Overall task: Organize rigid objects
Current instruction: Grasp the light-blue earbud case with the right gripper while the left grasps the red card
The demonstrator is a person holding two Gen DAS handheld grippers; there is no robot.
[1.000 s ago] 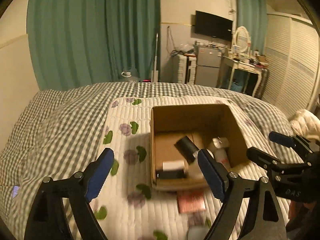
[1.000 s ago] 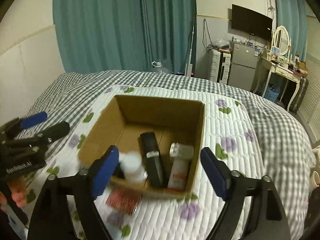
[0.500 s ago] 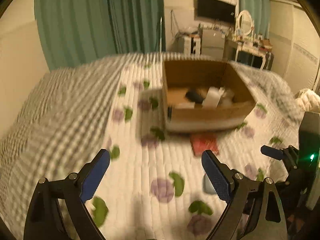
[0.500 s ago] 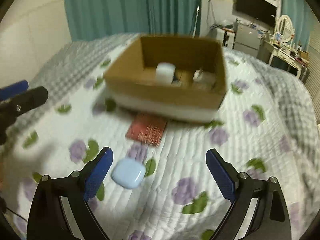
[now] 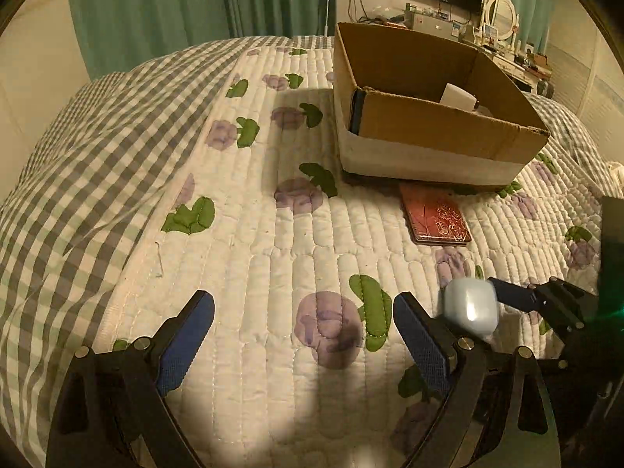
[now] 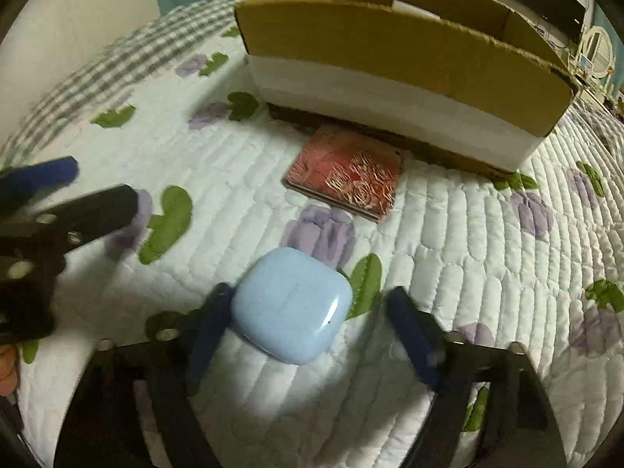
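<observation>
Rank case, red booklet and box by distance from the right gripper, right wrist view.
1. Blue case: between the open fingers of the right gripper, nearer its left finger.
2. Red booklet: ahead on the quilt, just in front of the box.
3. Box: farthest, behind the booklet.

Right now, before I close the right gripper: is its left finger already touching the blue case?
Cannot tell. In the right wrist view the left finger sits right against the edge of the blue case, but motion blur hides any gap; the other finger stands clearly apart.
</observation>
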